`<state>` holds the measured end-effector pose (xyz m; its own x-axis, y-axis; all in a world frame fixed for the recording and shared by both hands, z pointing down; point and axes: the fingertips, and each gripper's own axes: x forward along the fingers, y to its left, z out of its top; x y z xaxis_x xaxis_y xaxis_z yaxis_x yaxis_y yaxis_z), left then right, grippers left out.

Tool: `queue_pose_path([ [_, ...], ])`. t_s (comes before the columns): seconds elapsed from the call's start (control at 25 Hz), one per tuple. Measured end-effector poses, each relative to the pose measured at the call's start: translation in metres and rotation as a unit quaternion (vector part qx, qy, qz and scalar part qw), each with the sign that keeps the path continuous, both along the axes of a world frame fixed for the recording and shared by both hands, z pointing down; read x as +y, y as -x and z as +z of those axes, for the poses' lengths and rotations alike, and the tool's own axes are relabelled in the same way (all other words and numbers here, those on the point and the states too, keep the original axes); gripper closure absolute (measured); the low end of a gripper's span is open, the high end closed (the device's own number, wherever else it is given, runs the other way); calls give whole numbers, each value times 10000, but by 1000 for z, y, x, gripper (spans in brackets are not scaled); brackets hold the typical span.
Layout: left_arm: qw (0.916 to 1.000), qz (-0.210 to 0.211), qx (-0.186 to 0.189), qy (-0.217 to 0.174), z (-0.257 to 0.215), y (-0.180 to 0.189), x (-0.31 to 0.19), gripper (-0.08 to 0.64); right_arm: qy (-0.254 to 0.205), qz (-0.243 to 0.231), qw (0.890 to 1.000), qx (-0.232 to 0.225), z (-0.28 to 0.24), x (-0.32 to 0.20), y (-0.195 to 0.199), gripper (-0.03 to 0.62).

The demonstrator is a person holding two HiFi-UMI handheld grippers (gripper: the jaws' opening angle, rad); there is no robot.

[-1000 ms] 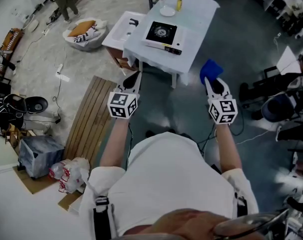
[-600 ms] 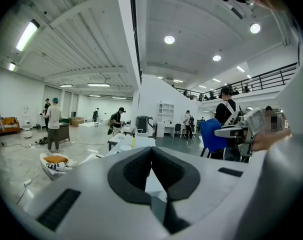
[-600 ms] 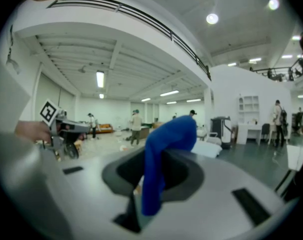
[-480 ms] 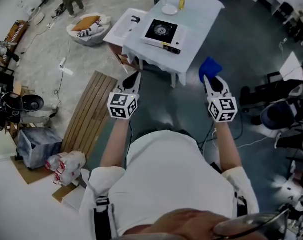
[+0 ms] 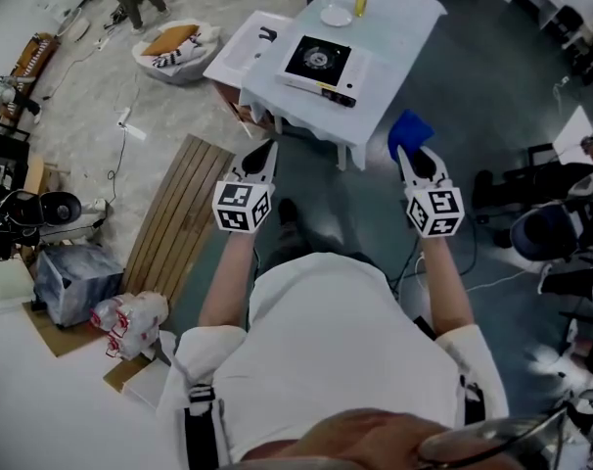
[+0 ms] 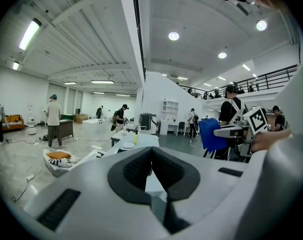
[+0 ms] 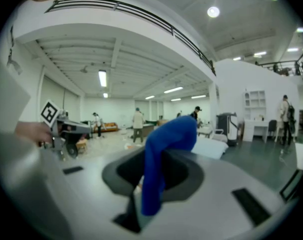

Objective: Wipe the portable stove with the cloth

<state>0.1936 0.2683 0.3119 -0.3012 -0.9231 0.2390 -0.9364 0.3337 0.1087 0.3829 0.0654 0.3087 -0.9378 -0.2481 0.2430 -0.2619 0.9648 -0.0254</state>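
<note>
- Portable stove (image 5: pixel 319 64) sits on the white table (image 5: pixel 394 27) ahead of me, well apart from both grippers.
- I have the blue cloth (image 5: pixel 409 132) pinched in my right gripper (image 5: pixel 414 157), its free end flopping over the jaws.
- My left gripper (image 5: pixel 260 157) has its jaws pressed together with nothing between them.
- I hold both grippers over the floor, short of the table.

Bright, even indoor light falls from ceiling tubes (image 6: pixel 30 34) and round downlights (image 6: pixel 174 36); shadows are faint. Every view bulges with fisheye distortion, with black corners in both gripper views. The blue cloth (image 7: pixel 154 169), close to the lens, is blurred
</note>
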Motion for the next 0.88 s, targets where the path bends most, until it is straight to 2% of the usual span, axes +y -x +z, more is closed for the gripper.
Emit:
queue_pose_path([
  [0.36, 9997, 223, 141, -1, 9, 56, -31, 528, 20, 138, 9997, 178, 9, -17, 50, 501],
  [0.88, 9970, 715, 287, 59, 18, 158, -87, 528, 14, 408, 9983, 426, 15, -43, 148, 500],
])
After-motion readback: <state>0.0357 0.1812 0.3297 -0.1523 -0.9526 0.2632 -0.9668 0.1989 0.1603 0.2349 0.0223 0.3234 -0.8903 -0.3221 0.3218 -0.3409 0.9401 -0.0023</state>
